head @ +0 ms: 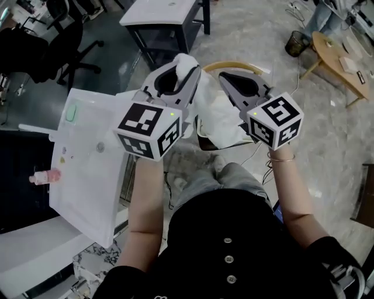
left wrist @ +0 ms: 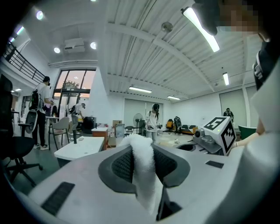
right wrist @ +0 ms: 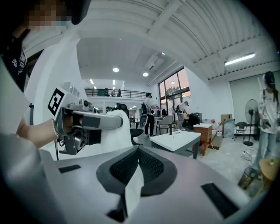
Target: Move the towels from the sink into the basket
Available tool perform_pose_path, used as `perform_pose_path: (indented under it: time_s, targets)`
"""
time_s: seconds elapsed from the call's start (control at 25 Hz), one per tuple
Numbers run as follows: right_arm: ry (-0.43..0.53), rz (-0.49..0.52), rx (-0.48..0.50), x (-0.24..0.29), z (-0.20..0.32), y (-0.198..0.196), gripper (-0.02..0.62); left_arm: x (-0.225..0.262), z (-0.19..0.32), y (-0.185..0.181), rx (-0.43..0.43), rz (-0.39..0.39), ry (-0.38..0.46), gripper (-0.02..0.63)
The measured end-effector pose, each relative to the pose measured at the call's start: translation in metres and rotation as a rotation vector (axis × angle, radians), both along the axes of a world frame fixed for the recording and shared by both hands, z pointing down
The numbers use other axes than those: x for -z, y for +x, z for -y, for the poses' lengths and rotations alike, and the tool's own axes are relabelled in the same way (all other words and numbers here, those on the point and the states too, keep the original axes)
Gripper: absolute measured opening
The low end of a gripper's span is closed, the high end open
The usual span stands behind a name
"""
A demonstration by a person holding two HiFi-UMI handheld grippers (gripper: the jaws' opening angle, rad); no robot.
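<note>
Towel run, mid-carry: a person holds one white towel (head: 217, 114) stretched between two grippers, with the tan rim of the basket (head: 234, 65) curving just beyond the jaws.

The left gripper (head: 186, 71) has its jaws clamped on a thick fold that bulges past the tips. In its own view the towel (left wrist: 143, 168) is squeezed between the dark pads. The right gripper (head: 229, 79) pinches only a thin edge of the same towel (right wrist: 132, 192), its jaws nearly together on it. The cloth sags between and below both pairs of jaws, seemingly over the basket's mouth.

The step in hand looks like the drop. It should go best with both pairs of jaws squarely above the opening, lowered until the slack lies inside the rim. Releasing both together should stop a corner draping over the edge. The thin right-hand pinch seems likeliest to slip early.

The white sink (head: 87, 169) lies well left of the left jaws and below them, with a green item (head: 71, 112) and a pink bottle (head: 45, 176) on it. No other towel can be made out there.

Pale marbled floor (head: 327, 152) spreads under the jaws. A chair (head: 61, 35) stands far left, a white table (head: 160, 11) beyond the jaws, and a bin (head: 297, 42) and round table (head: 342, 61) well right. People (left wrist: 154, 116) stand far off.
</note>
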State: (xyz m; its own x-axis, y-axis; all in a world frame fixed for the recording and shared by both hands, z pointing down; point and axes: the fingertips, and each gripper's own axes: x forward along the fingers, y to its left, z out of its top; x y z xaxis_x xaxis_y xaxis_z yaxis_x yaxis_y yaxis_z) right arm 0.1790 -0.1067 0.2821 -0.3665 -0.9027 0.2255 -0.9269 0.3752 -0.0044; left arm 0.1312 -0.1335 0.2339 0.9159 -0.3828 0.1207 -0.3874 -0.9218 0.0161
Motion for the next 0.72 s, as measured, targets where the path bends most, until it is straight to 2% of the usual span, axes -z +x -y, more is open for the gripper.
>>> perform_pose_path:
  time_s: [0.2,0.36,0.72]
  targets:
    - [0.004,0.015,-0.084,-0.002,-0.017,0.046,0.002,0.015,-0.016,0.045,-0.076,-0.044,0.016,0.094]
    - [-0.002,0.024,-0.137,-0.008,-0.027,0.073,0.002,0.015,-0.025,0.071,-0.128,-0.071,-0.009,0.094]
    - [-0.027,0.049,-0.234,-0.023,-0.046,0.125,0.002,-0.007,-0.059,0.133,-0.267,-0.063,-0.066,0.094]
